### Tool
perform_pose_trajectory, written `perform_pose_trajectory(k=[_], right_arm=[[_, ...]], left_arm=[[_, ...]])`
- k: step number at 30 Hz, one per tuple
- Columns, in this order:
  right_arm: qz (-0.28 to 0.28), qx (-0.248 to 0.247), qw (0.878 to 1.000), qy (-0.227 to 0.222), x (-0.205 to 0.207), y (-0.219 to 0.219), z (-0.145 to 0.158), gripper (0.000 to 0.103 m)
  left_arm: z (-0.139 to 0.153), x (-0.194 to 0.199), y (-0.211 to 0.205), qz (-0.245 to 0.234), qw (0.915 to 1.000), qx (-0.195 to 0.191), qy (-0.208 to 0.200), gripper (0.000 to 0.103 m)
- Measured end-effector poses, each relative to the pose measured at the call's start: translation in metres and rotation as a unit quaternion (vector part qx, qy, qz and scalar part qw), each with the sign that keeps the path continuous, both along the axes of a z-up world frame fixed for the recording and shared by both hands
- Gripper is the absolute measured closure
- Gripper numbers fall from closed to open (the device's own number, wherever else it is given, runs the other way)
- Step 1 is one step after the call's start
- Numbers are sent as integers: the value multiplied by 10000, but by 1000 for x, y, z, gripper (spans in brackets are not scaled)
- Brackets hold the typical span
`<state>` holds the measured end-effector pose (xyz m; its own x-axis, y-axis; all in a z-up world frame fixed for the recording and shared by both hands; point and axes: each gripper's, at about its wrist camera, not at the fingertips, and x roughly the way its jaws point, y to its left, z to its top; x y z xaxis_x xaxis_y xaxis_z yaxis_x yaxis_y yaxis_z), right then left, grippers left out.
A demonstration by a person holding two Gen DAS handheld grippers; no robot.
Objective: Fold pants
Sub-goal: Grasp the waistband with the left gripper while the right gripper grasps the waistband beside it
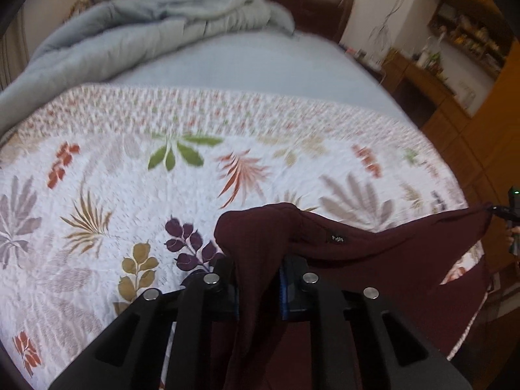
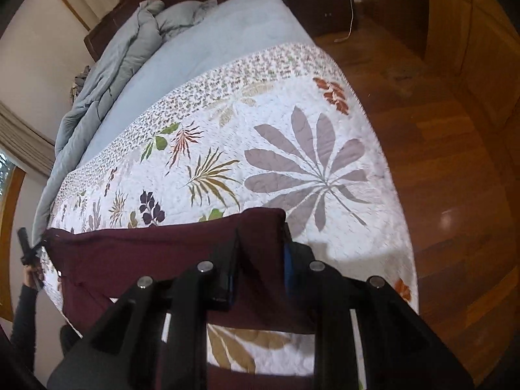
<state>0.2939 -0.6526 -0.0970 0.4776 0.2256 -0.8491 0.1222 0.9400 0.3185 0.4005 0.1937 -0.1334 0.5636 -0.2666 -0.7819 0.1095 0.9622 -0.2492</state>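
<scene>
Clenching maroon pants above the leaf-print quilt, both grippers' jaws face a rumpled grey duvet.

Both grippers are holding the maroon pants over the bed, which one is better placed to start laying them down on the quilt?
Probably the right gripper: its end of the pants hangs over open floral quilt.

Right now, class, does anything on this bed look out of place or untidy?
Yes. The grey duvet lies crumpled in a heap at the head of the bed, leaving the blue sheet bare. The maroon pants are simply held up between both claws.
</scene>
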Motion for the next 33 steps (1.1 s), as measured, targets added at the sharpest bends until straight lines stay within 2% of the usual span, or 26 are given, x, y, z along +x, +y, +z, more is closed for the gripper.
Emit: perform_pose_trajectory(k=[6, 11, 13, 15, 16, 18, 21, 23, 25, 26, 29, 31, 33], right_arm=[[-167, -211, 9985, -485, -69, 2, 16, 81], [-356, -482, 9953, -758, -150, 6, 5, 79], [-417, -517, 9946, -792, -178, 11, -5, 78], [-540, -535, 9940, -784, -209, 18, -20, 78], [-579, -597, 9939, -718, -219, 23, -29, 77], [-696, -725, 9933, -571, -238, 33, -48, 76], [-1019, -655, 9918, -402, -255, 35, -64, 61], [-1288, -667, 9889, -313, -266, 36, -68, 48], [-1567, -430, 9864, -263, -279, 32, -70, 42], [-1734, -225, 9844, -213, -285, 28, -71, 42], [-2223, 832, 9709, -321, -305, 20, -72, 41], [-2432, 1854, 9504, -566, -314, 22, -74, 39], [-2522, 2412, 9349, -652, -314, 28, -78, 36]], left_arm=[[34, -72, 10, 79, 9964, -492, -679, 87], [28, -141, 10, -28, 9950, -585, -804, 87], [18, -171, 10, -60, 9953, -613, -745, 87], [4, -195, 6, -139, 9970, -480, -599, 87], [-8, -208, 0, -220, 9984, -295, -439, 86], [-27, -221, -1, -242, 9992, -228, -220, 84], [-52, -232, -3, -114, 9998, -7, 186, 78], [-57, -239, 0, 58, 9994, 121, 332, 64], [-58, -249, 7, 270, 9975, 385, 520, 45], [-56, -256, 10, 327, 9969, 447, 560, 40], [-47, -273, 15, 463, 9953, 650, 548, 40], [-34, -285, 19, 614, 9949, 655, 458, 40], [-21, -295, 22, 777, 9947, 592, 312, 38]])
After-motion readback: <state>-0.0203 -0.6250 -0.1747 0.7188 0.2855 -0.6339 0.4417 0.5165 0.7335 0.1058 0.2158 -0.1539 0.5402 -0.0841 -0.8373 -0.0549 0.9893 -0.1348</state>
